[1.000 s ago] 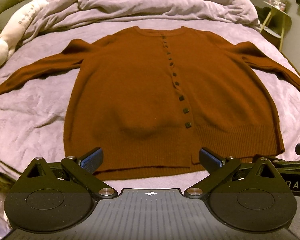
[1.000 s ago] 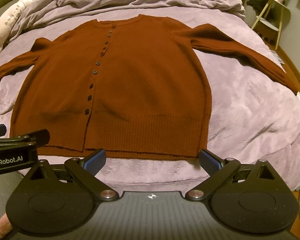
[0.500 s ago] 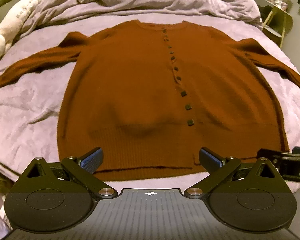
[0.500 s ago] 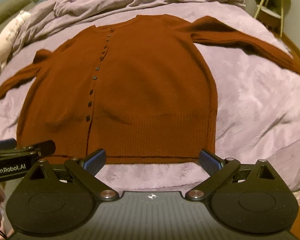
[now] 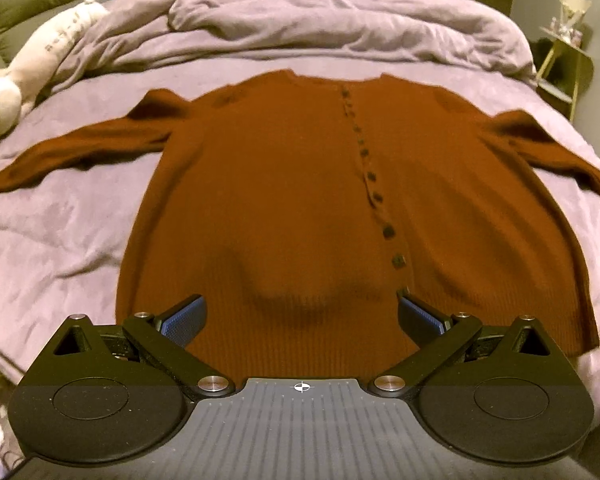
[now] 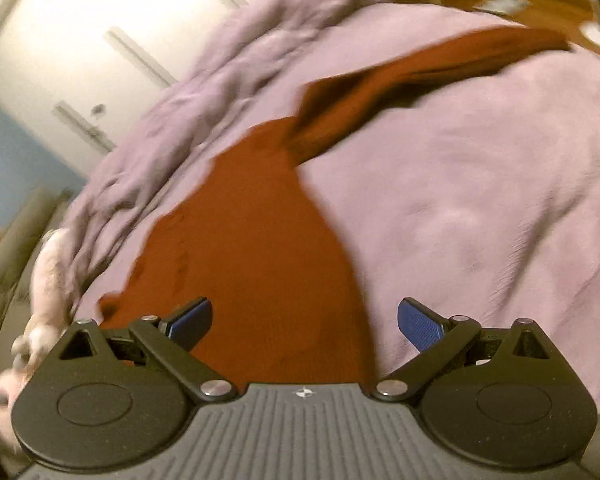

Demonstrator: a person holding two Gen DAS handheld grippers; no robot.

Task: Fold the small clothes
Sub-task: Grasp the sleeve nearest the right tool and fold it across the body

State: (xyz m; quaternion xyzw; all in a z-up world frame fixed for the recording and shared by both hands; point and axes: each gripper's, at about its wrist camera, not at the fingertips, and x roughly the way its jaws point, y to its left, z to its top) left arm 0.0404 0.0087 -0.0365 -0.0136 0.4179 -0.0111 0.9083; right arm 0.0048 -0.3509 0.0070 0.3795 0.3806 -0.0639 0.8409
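Observation:
A rust-brown buttoned cardigan [image 5: 292,200] lies flat on the bed, front up, both sleeves spread out to the sides. My left gripper [image 5: 300,314] hovers over the ribbed hem near the lower buttons, open, nothing between its blue pads. The right wrist view is blurred and tilted. In it my right gripper [image 6: 304,320] stands open above the cardigan [image 6: 252,248] at its right side edge, with the right sleeve [image 6: 420,72] stretching away toward the far right. Neither gripper holds cloth.
A lilac sheet [image 5: 60,232] covers the bed, with a bunched duvet [image 5: 320,20] at the far end. A white plush toy [image 5: 28,72] lies at the left edge. A small side table [image 5: 564,56] stands past the bed on the right.
The left gripper has moved forward over the hem. The right gripper has swung sharply right and tilted, now over the cardigan's right edge facing the right sleeve. It has left the left wrist view.

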